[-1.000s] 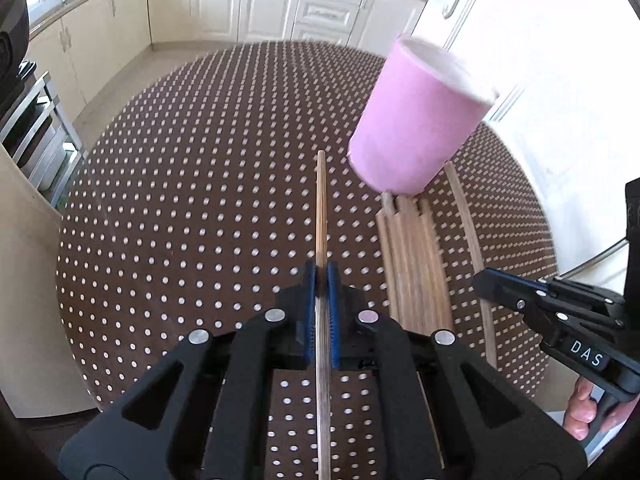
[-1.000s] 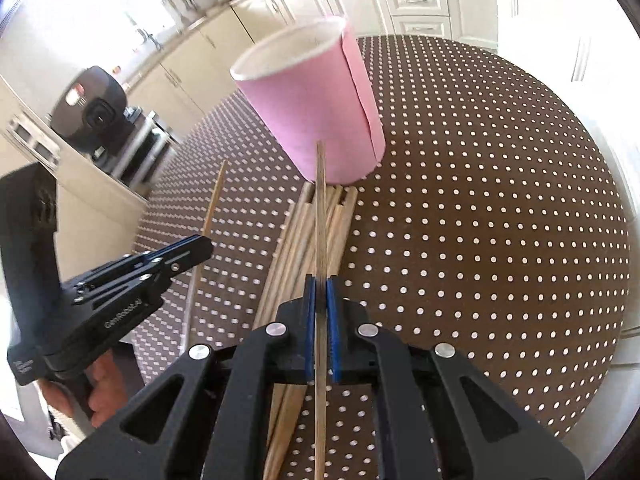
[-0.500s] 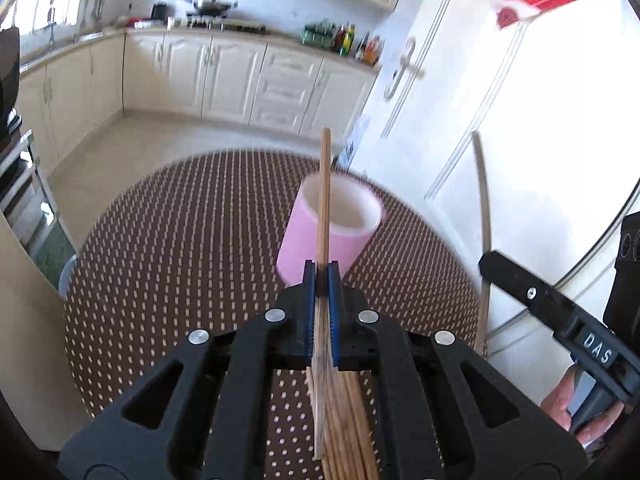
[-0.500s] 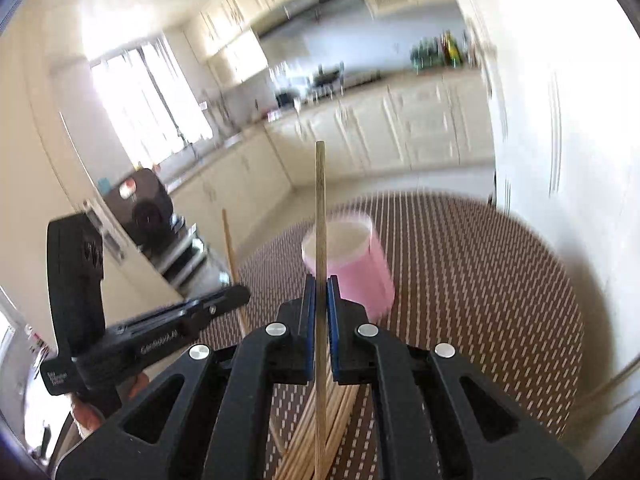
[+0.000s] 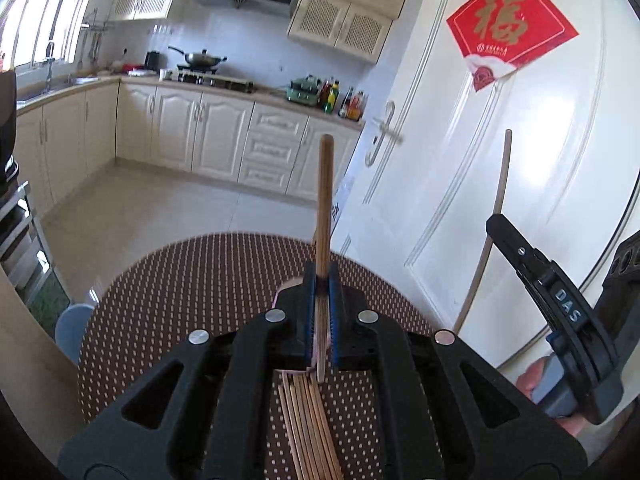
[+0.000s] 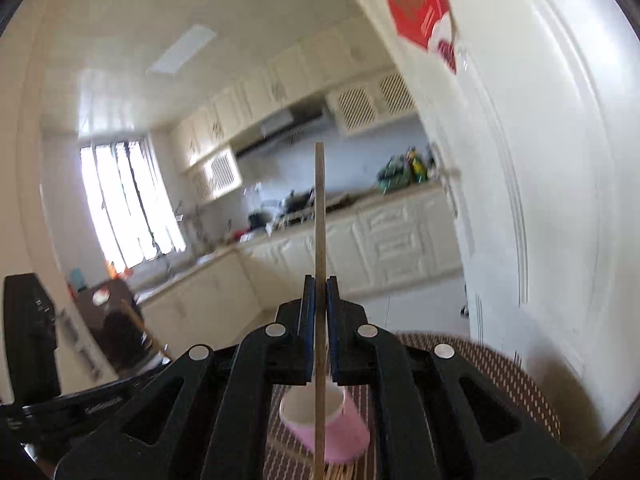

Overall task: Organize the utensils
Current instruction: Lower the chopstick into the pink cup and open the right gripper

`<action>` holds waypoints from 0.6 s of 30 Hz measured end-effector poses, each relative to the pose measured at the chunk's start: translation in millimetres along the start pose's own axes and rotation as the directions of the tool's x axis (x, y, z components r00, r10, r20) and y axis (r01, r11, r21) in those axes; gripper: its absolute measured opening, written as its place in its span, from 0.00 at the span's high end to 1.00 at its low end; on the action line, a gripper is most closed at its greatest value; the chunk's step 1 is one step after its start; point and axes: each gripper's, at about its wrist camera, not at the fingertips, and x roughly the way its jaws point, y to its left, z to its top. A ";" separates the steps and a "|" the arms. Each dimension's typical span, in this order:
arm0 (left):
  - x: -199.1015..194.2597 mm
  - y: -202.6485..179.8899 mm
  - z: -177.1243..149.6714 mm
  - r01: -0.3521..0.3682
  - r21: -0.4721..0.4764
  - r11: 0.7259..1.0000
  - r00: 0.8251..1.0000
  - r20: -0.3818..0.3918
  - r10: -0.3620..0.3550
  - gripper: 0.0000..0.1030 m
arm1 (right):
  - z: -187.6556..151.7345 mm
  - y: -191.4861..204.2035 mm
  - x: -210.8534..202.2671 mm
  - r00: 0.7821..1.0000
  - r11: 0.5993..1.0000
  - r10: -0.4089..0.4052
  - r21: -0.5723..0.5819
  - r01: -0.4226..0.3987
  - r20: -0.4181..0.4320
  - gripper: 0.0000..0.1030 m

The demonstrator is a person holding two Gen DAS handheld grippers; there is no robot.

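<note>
My left gripper (image 5: 320, 276) is shut on a brown wooden chopstick (image 5: 324, 200) that points up and away, high above the dotted brown table (image 5: 180, 292). Several more chopsticks (image 5: 308, 424) lie in a bundle under it. Only a sliver of the pink cup (image 5: 280, 294) shows behind its fingers. My right gripper (image 6: 319, 280) is shut on a thinner pale chopstick (image 6: 319, 216), with the open pink cup (image 6: 340, 432) standing below it. In the left wrist view the right gripper (image 5: 496, 224) is at the right with its chopstick (image 5: 500, 192).
A white door (image 5: 460, 200) with a handle (image 5: 380, 136) and a red paper decoration (image 5: 508, 32) stands close behind the table. A pale blue stool (image 5: 74, 326) sits at the table's left. Kitchen cabinets (image 5: 224, 136) line the far wall.
Both grippers have risen and tipped upward with their chopsticks. The views have swung from the tabletop to the kitchen, and the pink cup has dropped below the fingers.
</note>
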 end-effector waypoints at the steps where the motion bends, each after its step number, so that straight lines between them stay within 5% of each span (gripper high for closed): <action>1: 3.5 -0.3 9.7 0.002 -0.001 1.000 1.000 0.007 -0.002 0.94 | 2.4 -0.7 2.6 1.000 1.000 -0.001 0.002 0.001 0.022 0.96; 11: 10.9 -10.6 63.9 0.006 0.026 1.000 0.995 0.101 -0.008 0.94 | 6.1 3.6 28.0 0.985 1.000 -0.001 -0.020 0.004 0.175 0.96; 18: 21.9 -8.5 76.5 0.017 0.029 0.999 0.991 0.129 -0.020 0.94 | -0.9 3.4 51.2 0.984 0.999 -0.005 -0.033 0.011 0.176 0.96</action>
